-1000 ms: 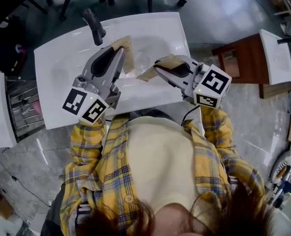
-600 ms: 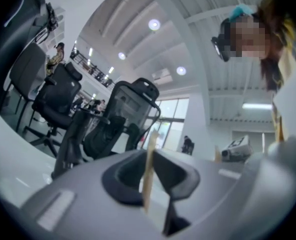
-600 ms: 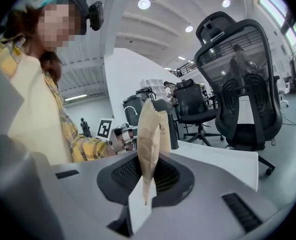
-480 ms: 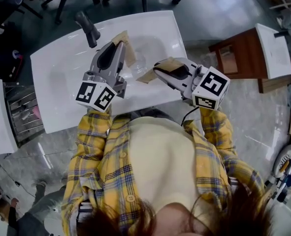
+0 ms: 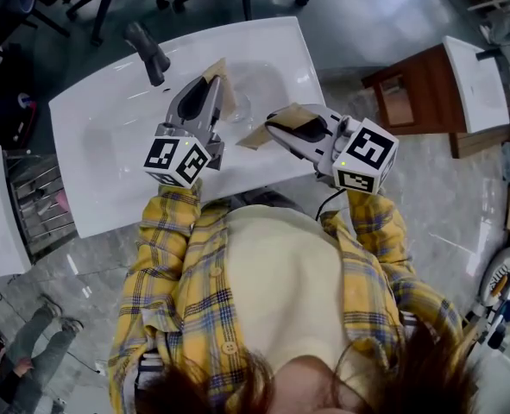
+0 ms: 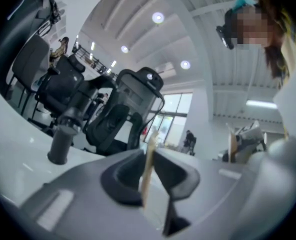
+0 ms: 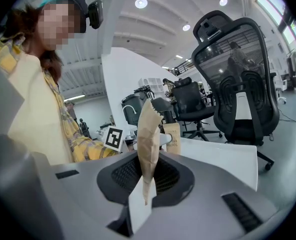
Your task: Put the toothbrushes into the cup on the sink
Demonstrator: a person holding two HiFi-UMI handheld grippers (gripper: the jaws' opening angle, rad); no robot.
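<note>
As we read the head view from left to right, the dark faucet (image 5: pixel 147 52) stands at the back of the white sink (image 5: pixel 99 153). Just right of it the left gripper (image 5: pixel 210 83) hangs over the basin, its jaws closed on the left toothbrush (image 5: pixel 223 83), which is sealed in a brown paper sleeve. The left gripper view shows that sleeve edge-on (image 6: pixel 148 160), pinched between the pads.

Next comes the clear cup (image 5: pixel 241 105) (faint against the white basin), standing in the bowl between the two grippers and just beside the left toothbrush; we cannot tell whether they touch.

Farther right, the right gripper (image 5: pixel 270 124) clamps the right toothbrush (image 5: pixel 253 134), likewise sleeved, and the right gripper view shows it upright between closed jaws (image 7: pixel 149 134).

We judge the step in hand to be delivery of the first toothbrush: both are held clear of the sink and neither is in the cup yet. The next move calls for tipping the left toothbrush upright above the rim, lowering its end inside, then parting the jaws. A nudge could topple the light cup.
</note>
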